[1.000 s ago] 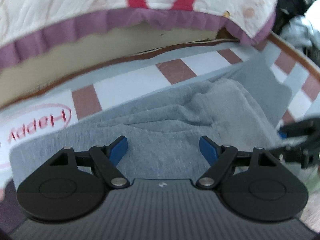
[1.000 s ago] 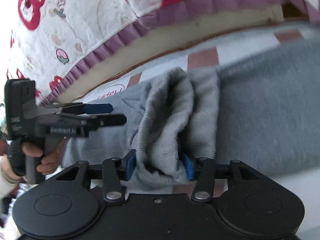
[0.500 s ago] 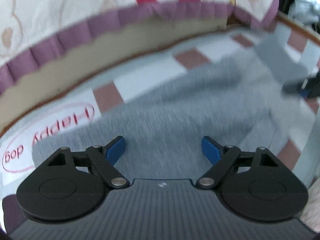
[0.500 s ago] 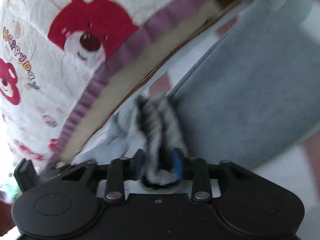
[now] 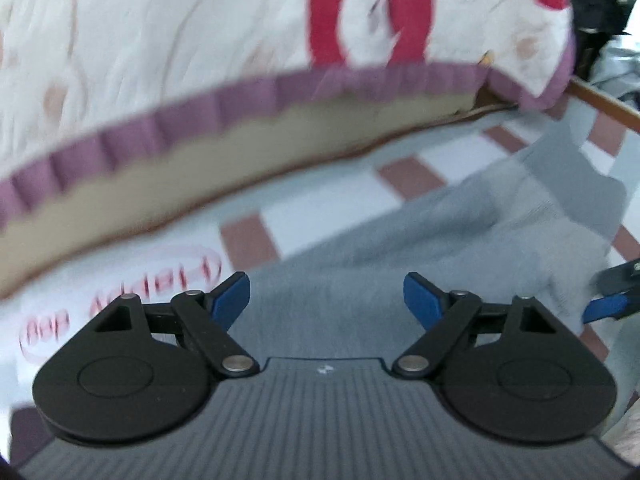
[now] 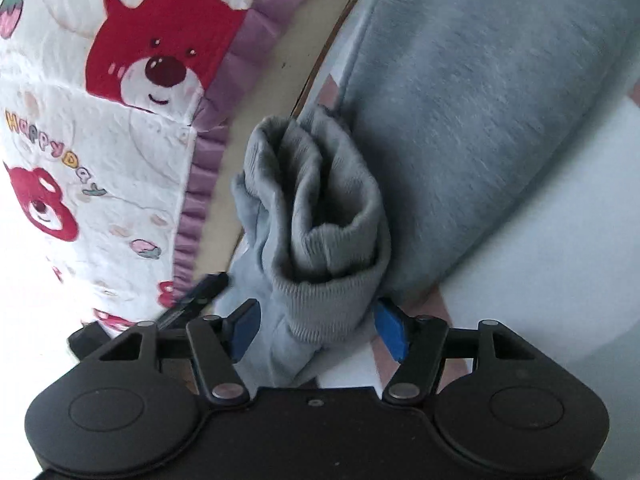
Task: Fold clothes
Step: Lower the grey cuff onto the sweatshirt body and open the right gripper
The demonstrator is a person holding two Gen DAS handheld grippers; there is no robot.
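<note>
Left to right. My left gripper [image 5: 326, 300] hovers over the grey sweatshirt [image 5: 440, 248] with its blue fingers spread wide and nothing between them. The sweatshirt lies on the checked sheet [image 5: 320, 200], in front of the bear-print quilt [image 5: 200, 40] with its purple frill. At the right edge of the left view the tip of my right gripper [image 6: 316, 328] shows beside the bunched cloth. In the right view the ribbed cuff [image 6: 332, 288] of a sleeve sits between that gripper's fingers, both pads pressed against the bunch (I judge this a firm grasp), while the sweatshirt's broad body spreads flat to the right. Progress, as I judge it: early. One sleeve is gathered but not yet laid across the body; the remaining folds are all still to do.
</note>
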